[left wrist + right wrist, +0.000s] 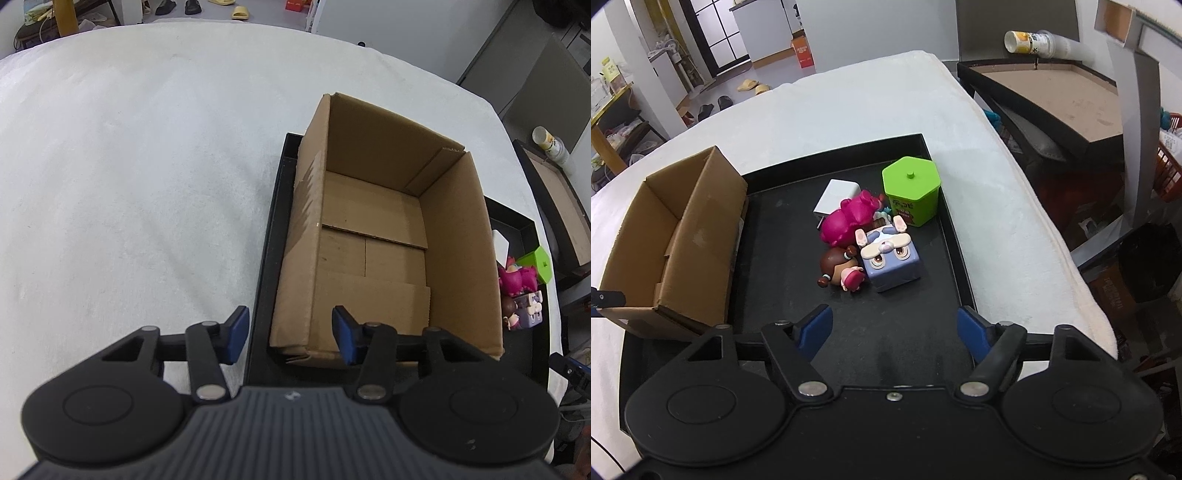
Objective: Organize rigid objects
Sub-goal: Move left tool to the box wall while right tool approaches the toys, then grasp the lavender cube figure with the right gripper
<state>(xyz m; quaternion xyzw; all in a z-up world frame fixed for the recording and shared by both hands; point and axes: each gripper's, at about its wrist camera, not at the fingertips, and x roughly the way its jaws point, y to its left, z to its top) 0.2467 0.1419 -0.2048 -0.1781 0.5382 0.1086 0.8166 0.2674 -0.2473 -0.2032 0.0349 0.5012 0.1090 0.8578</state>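
The brown cardboard box (373, 229) sits centre-frame in a black tray (849, 332); its near corner lies between the left gripper (290, 338)'s parted, untouching pads. The right gripper (894, 330) gapes empty; toys (868, 240) overlap, half-hidden.

Empty cardboard box (373, 236) stands open on left side of black tray (945, 221). Right of it, clustered: green hexagonal tub (911, 190), white block (836, 197), pink toy (851, 219), doll (840, 269) lying, bunny cube (890, 258).
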